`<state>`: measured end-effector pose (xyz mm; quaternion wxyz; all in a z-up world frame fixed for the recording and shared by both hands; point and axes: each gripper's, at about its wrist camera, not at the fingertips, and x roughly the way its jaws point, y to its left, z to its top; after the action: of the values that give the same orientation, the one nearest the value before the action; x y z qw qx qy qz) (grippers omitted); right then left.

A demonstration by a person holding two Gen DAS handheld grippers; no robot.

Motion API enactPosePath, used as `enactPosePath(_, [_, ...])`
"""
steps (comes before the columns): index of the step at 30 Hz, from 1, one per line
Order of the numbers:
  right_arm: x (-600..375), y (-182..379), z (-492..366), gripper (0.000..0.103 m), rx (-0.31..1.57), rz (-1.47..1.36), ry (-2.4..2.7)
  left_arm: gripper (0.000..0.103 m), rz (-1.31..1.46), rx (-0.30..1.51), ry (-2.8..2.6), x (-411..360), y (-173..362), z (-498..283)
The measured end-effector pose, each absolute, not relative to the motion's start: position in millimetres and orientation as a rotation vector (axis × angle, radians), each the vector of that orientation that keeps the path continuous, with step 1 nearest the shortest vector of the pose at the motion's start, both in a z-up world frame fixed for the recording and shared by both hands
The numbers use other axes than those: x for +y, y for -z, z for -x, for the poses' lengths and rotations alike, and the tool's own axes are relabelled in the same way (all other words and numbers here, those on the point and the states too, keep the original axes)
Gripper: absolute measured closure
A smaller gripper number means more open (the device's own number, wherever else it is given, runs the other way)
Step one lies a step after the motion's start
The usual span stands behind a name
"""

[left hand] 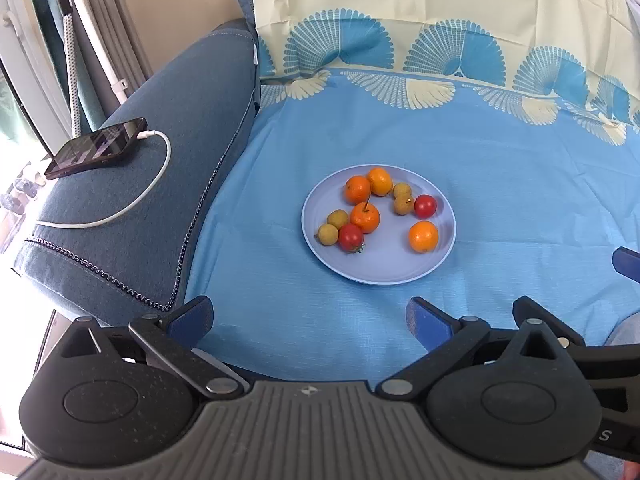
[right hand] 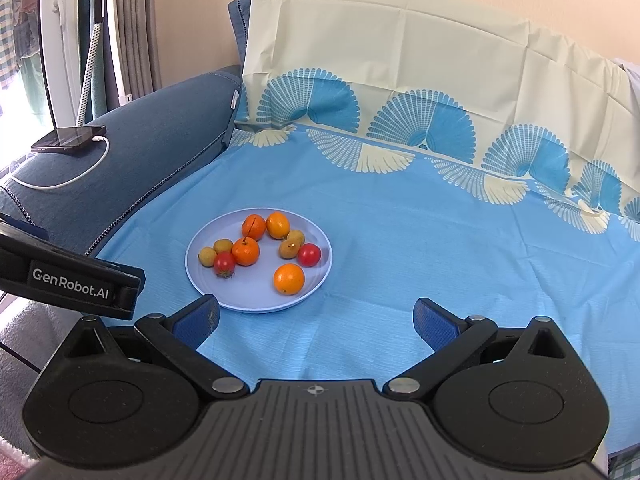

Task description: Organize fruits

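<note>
A pale blue plate (left hand: pixel 400 272) (right hand: pixel 256 300) lies on the blue cloth and holds several small oranges (left hand: pixel 423 236) (right hand: pixel 289 278), two red tomatoes (left hand: pixel 351 237) (right hand: pixel 309 255) and several brownish-green longans (left hand: pixel 403 205) (right hand: pixel 289 249). My left gripper (left hand: pixel 310 318) hovers short of the plate's near rim, open, with nothing between its blue pads. My right gripper (right hand: pixel 316 320) stays near the plate's near right rim, open and empty too. The left gripper's black body (right hand: pixel 72 280) shows at the left of the right wrist view.
A blue sofa armrest (left hand: pixel 160 184) (right hand: pixel 152 136) rises left of the plate, carrying a black phone (left hand: pixel 98 147) (right hand: pixel 70 138) on a white charging cable (left hand: pixel 156 184). A cream and blue patterned sheet (left hand: pixel 400 40) (right hand: pixel 400 80) drapes the backrest behind. Blue cloth (left hand: pixel 520 184) stretches right of the plate.
</note>
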<state>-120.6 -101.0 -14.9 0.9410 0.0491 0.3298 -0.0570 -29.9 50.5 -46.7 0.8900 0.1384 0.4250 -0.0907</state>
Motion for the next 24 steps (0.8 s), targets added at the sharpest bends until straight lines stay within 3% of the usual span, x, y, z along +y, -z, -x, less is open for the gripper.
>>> enactPosePath(24, [-103.7,16.2,121.4,0.001,0.669,-0.104,0.119,0.0,-0.241,0.923,0.25,46.9,50.1,23.4])
